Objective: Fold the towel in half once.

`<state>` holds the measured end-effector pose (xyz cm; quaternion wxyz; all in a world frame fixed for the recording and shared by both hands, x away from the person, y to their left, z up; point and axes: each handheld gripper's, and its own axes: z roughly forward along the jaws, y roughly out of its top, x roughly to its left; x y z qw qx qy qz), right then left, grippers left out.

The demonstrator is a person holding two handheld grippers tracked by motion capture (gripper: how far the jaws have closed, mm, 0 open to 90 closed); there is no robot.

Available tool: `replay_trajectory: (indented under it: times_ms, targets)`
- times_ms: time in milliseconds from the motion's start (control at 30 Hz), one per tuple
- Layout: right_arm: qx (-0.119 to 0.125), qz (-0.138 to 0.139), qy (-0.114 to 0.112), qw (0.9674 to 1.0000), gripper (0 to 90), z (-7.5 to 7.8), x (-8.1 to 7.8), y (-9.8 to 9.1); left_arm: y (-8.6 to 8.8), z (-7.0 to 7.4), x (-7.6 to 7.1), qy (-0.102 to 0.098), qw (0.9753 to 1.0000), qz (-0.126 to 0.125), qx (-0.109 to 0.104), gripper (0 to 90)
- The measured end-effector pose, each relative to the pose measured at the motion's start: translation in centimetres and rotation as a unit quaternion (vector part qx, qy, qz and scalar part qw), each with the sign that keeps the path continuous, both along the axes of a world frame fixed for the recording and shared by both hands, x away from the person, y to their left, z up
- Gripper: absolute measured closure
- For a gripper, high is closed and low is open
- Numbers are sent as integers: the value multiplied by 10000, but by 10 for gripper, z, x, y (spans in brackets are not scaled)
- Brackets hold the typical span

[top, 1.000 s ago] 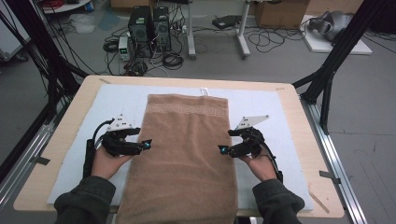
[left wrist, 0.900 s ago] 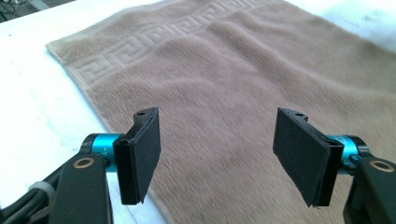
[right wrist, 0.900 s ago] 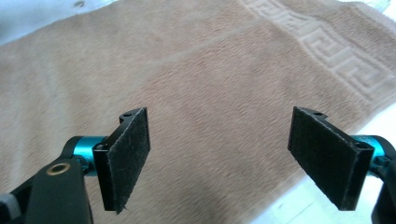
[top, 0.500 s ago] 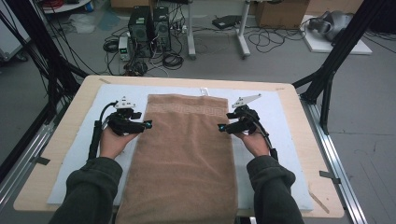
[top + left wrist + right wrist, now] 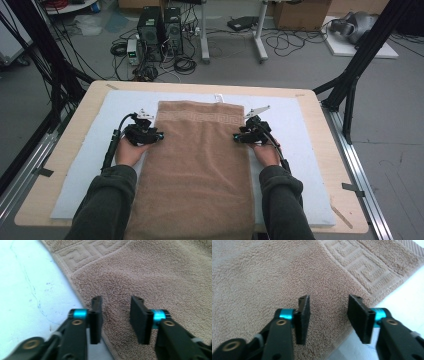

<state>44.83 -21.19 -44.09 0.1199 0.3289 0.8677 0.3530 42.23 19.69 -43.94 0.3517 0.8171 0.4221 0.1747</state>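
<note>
A counter [image 5: 320, 165] with a pale mat carried a brown towel [image 5: 200, 165] at frame centre.
Left gripper [image 5: 148, 136] and right gripper [image 5: 243, 137] sat at the towel's side edges; both jaws stood apart, just closing over towel.

Wooden table w/ pale-blue mat, towel on top

Light wood table [image 5: 327, 165], metal rails along its sides. Pale-blue mat [image 5: 305, 150] covers most of the top, wood border left bare all round. Brown towel [image 5: 200, 165] lies flat on mat centre, patterned band at far end, near end hangs over table's front edge.
</note>
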Motion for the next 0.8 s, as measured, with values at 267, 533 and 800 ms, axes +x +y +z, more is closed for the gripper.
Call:
replay_trajectory:
  times_ms: [267,533,800]
  targets:
    - [250,123,234,9993,836,1,3,-3,3,1,1,101,9998,-10,-173,854]
    - [669,153,80,9976,839,28,-5,-15,18,25,-11,-126,9980,-136,-607,860]
    - [965,526,23,9939,838,63,-30,-21,25,58,-47,-540,9954,-500,-618,861]
